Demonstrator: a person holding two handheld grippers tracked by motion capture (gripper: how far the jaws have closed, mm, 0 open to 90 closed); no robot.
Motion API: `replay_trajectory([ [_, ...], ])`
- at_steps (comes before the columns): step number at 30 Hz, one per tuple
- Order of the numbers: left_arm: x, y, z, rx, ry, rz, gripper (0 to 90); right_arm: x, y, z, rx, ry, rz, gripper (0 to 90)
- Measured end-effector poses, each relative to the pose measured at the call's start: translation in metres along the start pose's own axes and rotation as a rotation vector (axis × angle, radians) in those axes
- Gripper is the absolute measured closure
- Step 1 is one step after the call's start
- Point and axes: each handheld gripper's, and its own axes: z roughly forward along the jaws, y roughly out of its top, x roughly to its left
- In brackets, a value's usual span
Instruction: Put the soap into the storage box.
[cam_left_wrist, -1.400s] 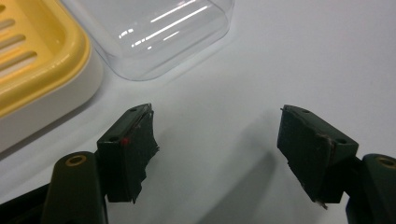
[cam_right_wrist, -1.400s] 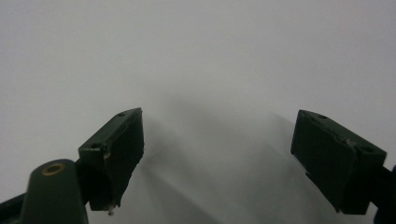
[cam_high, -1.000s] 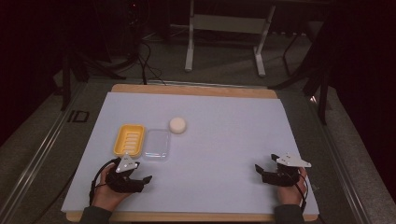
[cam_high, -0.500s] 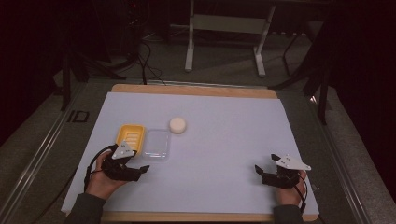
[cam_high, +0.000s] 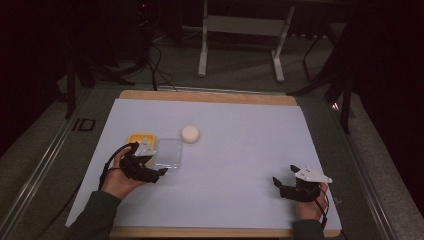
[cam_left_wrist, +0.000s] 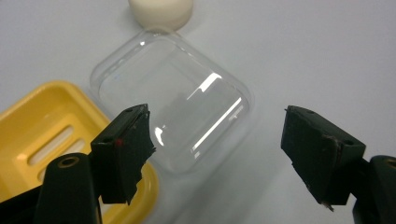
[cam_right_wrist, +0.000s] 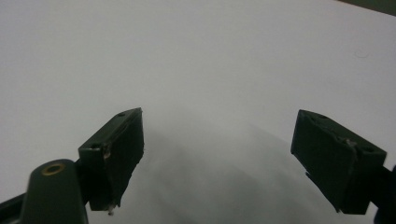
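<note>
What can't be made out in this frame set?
- Yellow soap dish: high view, near half hidden by the left gripper; cut by the edge in its own view.
- White round piece: cut by the top edge, left gripper view.
- Clear lid: whether it touches the dish is unclear.

— What does the table (cam_high: 210, 96) stand in?

— A dim room. The table has a light wooden edge and a white sheet (cam_high: 240, 150) over most of its top. Grey carpet-like floor (cam_high: 240, 70) runs beyond the table's far edge and down both of its sides.

— Any furniture behind the table?

— A pale metal frame (cam_high: 242, 30) with two legs on flat feet, straight beyond the far edge. Left of that frame, dark cables (cam_high: 155, 60) trail over the floor beneath dark equipment.

— And the sides?

— Metal rails (cam_high: 47, 160) run along the table's left and right. Far corners fade into black.
</note>
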Motion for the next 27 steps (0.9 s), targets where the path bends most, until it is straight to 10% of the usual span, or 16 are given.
replay_trajectory([
  [27,0.029,0.060,0.046,0.075,-0.015,0.049,16.7,0.000,0.000,0.000,0.002,0.000,0.011,17.0],
])
